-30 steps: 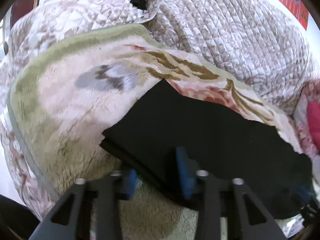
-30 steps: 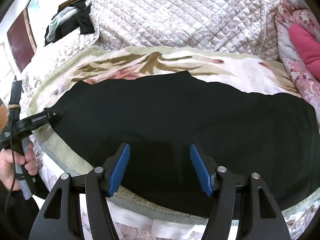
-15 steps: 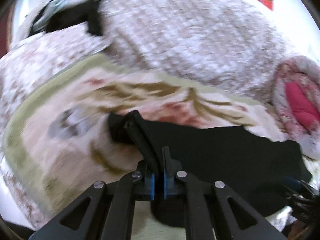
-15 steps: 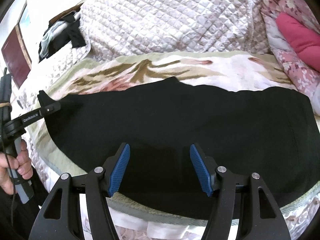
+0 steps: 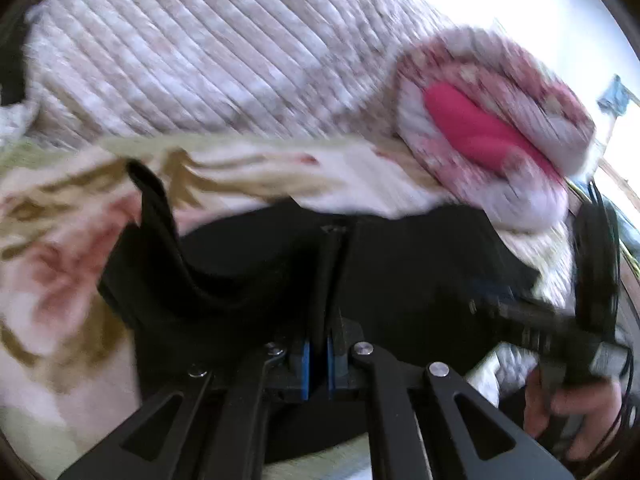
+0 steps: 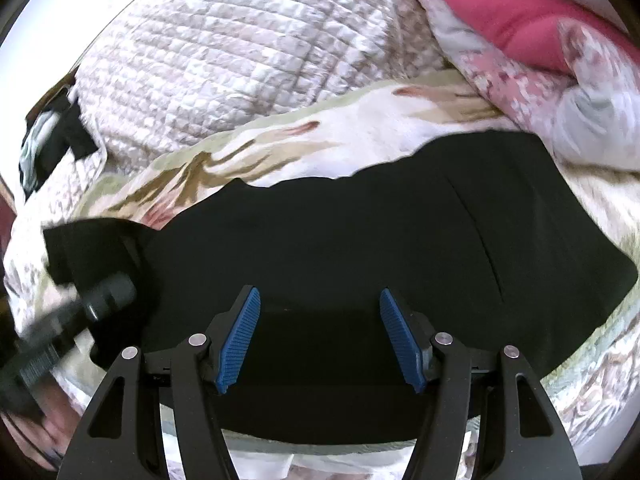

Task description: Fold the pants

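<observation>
The pants (image 6: 340, 264) lie flat on the floral blanket (image 6: 360, 140) covering the bed. The left tongs (image 5: 316, 354) are clenched on the pants' raised left end. The right tongs (image 6: 320, 340) hover released above the pants' near edge. The fabric appears soft, light and limp; grip hem corners.

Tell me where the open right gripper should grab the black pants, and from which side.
Probably the near hem of the black pants, just ahead of the right gripper, coming in low from the bed's front edge. That edge lies flat and unobstructed on the floral blanket, between the open jaws. The left gripper already pinches the far-left end, lifted and folding over.
</observation>
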A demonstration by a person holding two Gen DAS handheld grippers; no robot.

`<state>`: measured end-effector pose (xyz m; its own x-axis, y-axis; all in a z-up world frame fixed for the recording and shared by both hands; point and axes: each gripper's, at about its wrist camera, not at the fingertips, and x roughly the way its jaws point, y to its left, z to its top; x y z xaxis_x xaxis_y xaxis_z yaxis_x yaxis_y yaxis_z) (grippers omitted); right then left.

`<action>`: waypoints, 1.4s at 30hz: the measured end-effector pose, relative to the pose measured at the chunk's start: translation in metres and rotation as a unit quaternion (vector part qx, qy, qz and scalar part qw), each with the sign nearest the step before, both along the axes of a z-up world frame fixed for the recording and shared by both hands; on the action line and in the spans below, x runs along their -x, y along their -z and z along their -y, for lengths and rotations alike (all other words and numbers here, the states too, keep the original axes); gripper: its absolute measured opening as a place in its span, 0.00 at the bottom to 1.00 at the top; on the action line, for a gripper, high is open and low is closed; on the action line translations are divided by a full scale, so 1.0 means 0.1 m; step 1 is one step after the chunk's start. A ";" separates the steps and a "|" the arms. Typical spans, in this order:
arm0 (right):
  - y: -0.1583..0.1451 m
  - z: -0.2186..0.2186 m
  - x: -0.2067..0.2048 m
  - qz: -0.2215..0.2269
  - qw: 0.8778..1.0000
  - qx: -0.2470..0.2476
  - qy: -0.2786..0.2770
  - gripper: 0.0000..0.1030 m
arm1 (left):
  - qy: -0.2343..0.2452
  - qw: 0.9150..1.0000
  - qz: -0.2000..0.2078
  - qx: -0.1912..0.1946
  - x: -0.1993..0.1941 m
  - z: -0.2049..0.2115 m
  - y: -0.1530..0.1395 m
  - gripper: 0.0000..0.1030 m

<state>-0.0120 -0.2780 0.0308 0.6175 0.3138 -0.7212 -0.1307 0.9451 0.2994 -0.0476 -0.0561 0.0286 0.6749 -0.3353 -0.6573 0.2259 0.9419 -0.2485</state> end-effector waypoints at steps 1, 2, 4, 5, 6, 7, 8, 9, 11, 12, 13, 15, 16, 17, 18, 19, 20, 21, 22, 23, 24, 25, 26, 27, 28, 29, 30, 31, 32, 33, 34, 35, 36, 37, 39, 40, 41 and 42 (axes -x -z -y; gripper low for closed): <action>0.00 0.01 0.00 -0.001 1.000 -0.001 0.001 0.61 | 0.011 1.000 -0.009 0.001 0.00 0.04 0.06 0.07; 0.00 0.01 0.00 -0.001 1.000 -0.001 0.001 0.61 | 0.020 1.000 -0.021 0.004 0.00 0.08 0.12 0.07; 0.00 0.01 0.01 0.002 1.000 -0.002 -0.003 0.61 | 0.032 0.999 -0.040 0.006 0.01 0.11 0.21 0.07; 0.00 0.01 0.01 0.004 1.000 -0.004 -0.006 0.61 | 0.036 0.998 -0.041 0.008 0.03 0.11 0.22 0.07; 0.00 0.00 0.01 0.005 1.000 -0.005 -0.008 0.61 | 0.041 0.998 -0.039 0.013 0.05 0.11 0.20 0.08; 0.00 0.00 0.02 0.006 1.000 -0.006 -0.009 0.61 | 0.047 0.998 -0.036 0.019 0.08 0.11 0.16 0.13; 0.00 0.00 0.02 0.007 1.000 -0.008 -0.010 0.61 | 0.053 0.998 -0.034 0.026 0.09 0.10 0.13 0.17; -0.01 0.00 0.02 0.008 1.000 -0.010 -0.009 0.61 | 0.061 0.997 -0.029 0.037 0.12 0.10 0.08 0.25; -0.02 0.01 0.03 0.010 1.000 -0.016 -0.006 0.61 | 0.070 0.996 -0.014 0.047 0.19 0.08 0.00 0.36; -0.03 0.01 0.02 0.012 1.000 -0.018 -0.005 0.61 | 0.073 0.996 -0.007 0.051 0.21 0.07 -0.03 0.38; -0.04 0.01 0.03 0.015 1.000 -0.019 -0.004 0.61 | 0.074 0.996 0.000 0.054 0.23 0.05 -0.08 0.39; -0.05 0.03 0.03 0.020 0.999 -0.026 -0.003 0.61 | 0.068 0.996 0.007 0.061 0.24 -0.02 -0.14 0.39; -0.05 0.03 0.04 0.021 0.999 -0.031 -0.005 0.61 | 0.058 0.996 0.010 0.063 0.24 -0.07 -0.18 0.39; -0.06 0.03 0.04 0.021 0.999 -0.036 -0.007 0.61 | 0.049 0.997 0.012 0.064 0.22 -0.13 -0.20 0.39; -0.06 0.02 0.03 0.020 0.999 -0.043 -0.013 0.61 | 0.037 0.997 0.014 0.064 0.20 -0.20 -0.22 0.40; -0.05 0.00 0.03 0.016 0.998 -0.051 -0.022 0.61 | 0.023 0.998 0.015 0.059 0.18 -0.27 -0.23 0.41; -0.04 -0.02 0.01 0.011 0.997 -0.062 -0.033 0.61 | 0.008 0.999 0.015 0.049 0.15 -0.33 -0.23 0.41; -0.01 -0.07 0.00 0.001 0.996 -0.077 -0.047 0.61 | -0.008 0.999 0.014 0.036 0.11 -0.40 -0.23 0.41; 0.00 -0.10 -0.02 -0.005 0.995 -0.084 -0.056 0.61 | -0.021 0.999 0.012 0.024 0.10 -0.47 -0.21 0.41; 0.02 -0.15 -0.05 -0.013 0.993 -0.092 -0.067 0.61 | -0.035 0.999 0.008 0.011 0.06 -0.53 -0.18 0.41; 0.05 -0.21 -0.13 -0.026 0.992 -0.095 -0.080 0.61 | -0.047 0.999 0.004 -0.001 0.03 -0.59 -0.15 0.41; 0.06 -0.26 -0.19 -0.034 0.991 -0.096 -0.089 0.61 | -0.057 0.998 0.001 -0.006 0.00 -0.63 -0.11 0.41; 0.07 -0.32 -0.25 -0.040 0.989 -0.098 -0.101 0.61 | -0.066 0.998 -0.004 -0.007 -0.02 -0.68 -0.07 0.41; 0.08 -0.36 -0.31 -0.046 0.988 -0.099 -0.111 0.61 | -0.073 0.997 -0.008 -0.005 -0.04 -0.72 -0.03 0.41; 0.10 -0.42 -0.39 -0.050 0.987 -0.097 -0.119 0.61 | -0.078 0.997 -0.013 -0.001 -0.05 -0.74 0.01 0.41; 0.12 -0.45 -0.43 -0.053 0.986 -0.094 -0.125 0.61 | -0.080 0.997 -0.017 0.000 -0.07 -0.75 0.04 0.41; 0.15 -0.51 -0.52 -0.060 0.985 -0.092 -0.132 0.61 | -0.081 0.996 -0.021 0.000 -0.08 -0.76 0.08 0.41; 0.19 -0.53 -0.57 -0.066 0.984 -0.092 -0.135 0.61 | -0.082 0.996 -0.025 0.000 -0.09 -0.77 0.11 0.41; 0.23 -0.55 -0.62 -0.070 0.984 -0.094 -0.132 0.61 | -0.083 0.996 -0.027 -0.001 -0.09 -0.78 0.13 0.41; 0.23 -0.56 -0.64 -0.070 0.984 -0.099 -0.130 0.61 | -0.085 0.996 -0.029 -0.002 -0.09 -0.79 0.14 0.41; 0.24 -0.57 -0.65 -0.073 0.983 -0.104 -0.132 0.61 | -0.088 0.996 -0.031 -0.003 -0.09 -0.80 0.16 0.41; 0.24 -0.60 -0.64 -0.076 0.981 -0.112 -0.138 0.58 | -0.090 0.995 -0.032 -0.002 -0.09 -0.81 0.17 0.41; 0.25 -0.62 -0.62 -0.082 0.978 -0.123 -0.148 0.55 | -0.091 0.995 -0.033 0.000 -0.10 -0.82 0.18 0.41; 0.26 -0.64 -0.61 -0.084 0.976 -0.126 -0.154 0.54 | -0.091 0.995 -0.034 0.001 -0.10 -0.83 0.19 0.41; 0.27 -0.68 -0.59 -0.085 0.975 -0.124 -0.165 0.40 | -0.093 0.995 -0.036 0.001 -0.09 -0.83 0.20 0.41; 0.28 -0.67 -0.60 -0.085 0.976 -0.120 -0.160 0.31 | -0.093 0.995 -0.037 0.001 -0.10 -0.82 0.21 0.41; 0.31 -0.65 -0.64 -0.089 0.978 -0.116 -0.147 0.08 | -0.094 0.995 -0.038 0.000 -0.11 -0.82 0.22 0.41; 0.36 -0.61 -0.69 -0.099 0.977 -0.128 -0.137 0.06 | -0.093 0.995 -0.039 -0.001 -0.11 -0.81 0.23 0.41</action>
<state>0.0565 -0.2171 -0.0050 0.3410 0.6342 -0.6939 -0.2837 0.7731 0.5672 -0.0365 0.0252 0.0059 0.6726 -0.2078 -0.7102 0.0269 0.9660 -0.2571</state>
